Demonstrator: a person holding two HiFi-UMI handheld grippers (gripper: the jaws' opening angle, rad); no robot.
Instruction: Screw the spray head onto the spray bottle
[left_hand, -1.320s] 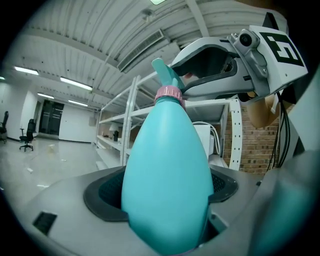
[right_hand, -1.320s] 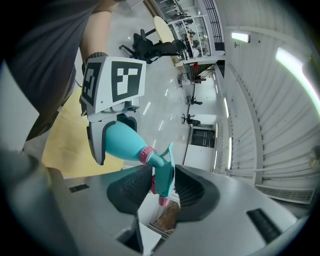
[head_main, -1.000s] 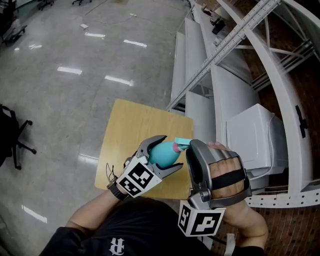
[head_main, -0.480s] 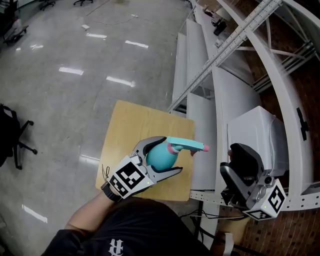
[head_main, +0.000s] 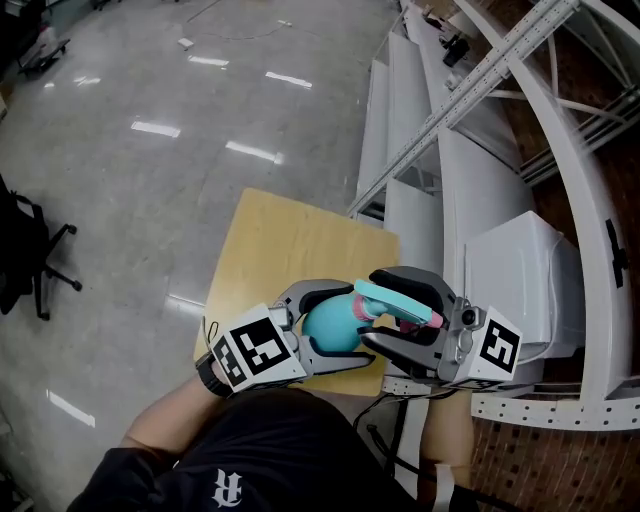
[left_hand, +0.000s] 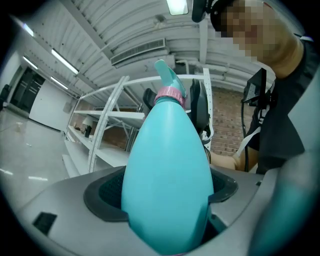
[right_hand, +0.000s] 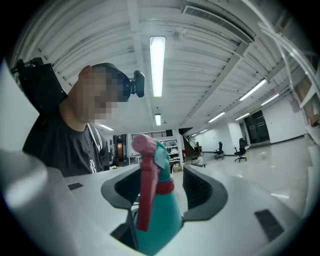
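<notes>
Teal spray bottle (head_main: 325, 330) is clamped by its belly in the left gripper (head_main: 352, 322) above the counter's (head_main: 270, 240) near edge. Its spray head (head_main: 392, 298) stands between the right gripper's (head_main: 373, 308) jaws, which have just been opening and now stand wide without pressing on it. Risk, as I judge it: closing on the pink trigger (right_hand: 145, 190) instead of the collar could cock the head and cross-thread it, or the smooth bottle spins in the pads. Left hand aims its gripper level and rightward, right forearm rises from below with its gripper facing left.
</notes>
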